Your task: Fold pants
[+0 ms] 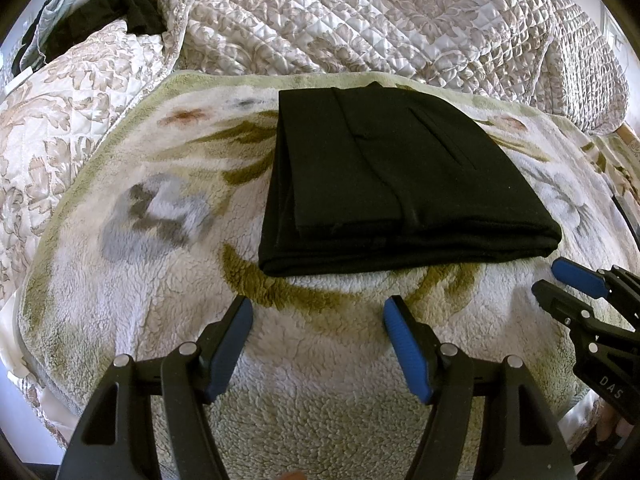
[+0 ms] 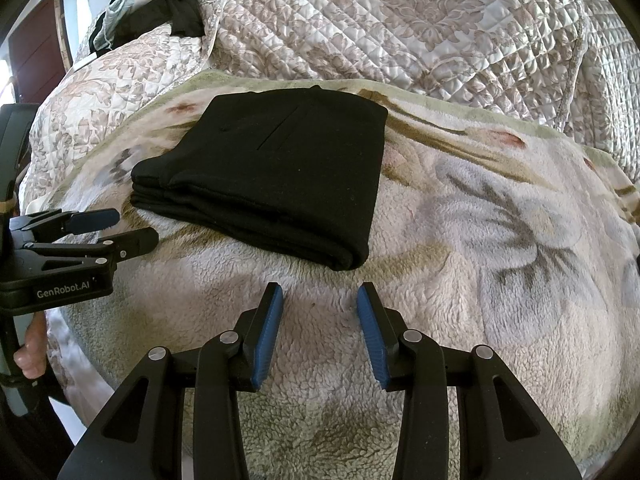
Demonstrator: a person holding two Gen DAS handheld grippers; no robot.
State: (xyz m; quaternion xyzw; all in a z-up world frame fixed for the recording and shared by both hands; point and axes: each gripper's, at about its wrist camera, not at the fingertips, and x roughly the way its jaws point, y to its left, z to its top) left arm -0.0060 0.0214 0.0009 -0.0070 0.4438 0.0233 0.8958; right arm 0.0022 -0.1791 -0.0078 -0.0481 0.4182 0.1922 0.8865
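Black pants lie folded into a compact stack on a fleecy floral blanket; the right wrist view shows the same black pants with layered edges facing me. My left gripper hovers open just short of the stack's near edge, nothing between its blue pads. My right gripper is open too, narrower, just short of the stack's near right corner and empty. Each gripper appears in the other's view: the right gripper at the right edge, the left gripper at the left edge.
The fleecy floral blanket covers a bed with a quilted patterned bedspread behind it. Dark and pale clothes are heaped at the far left corner. A person's fingers grip the left tool's handle. The bed's edge falls away at lower left.
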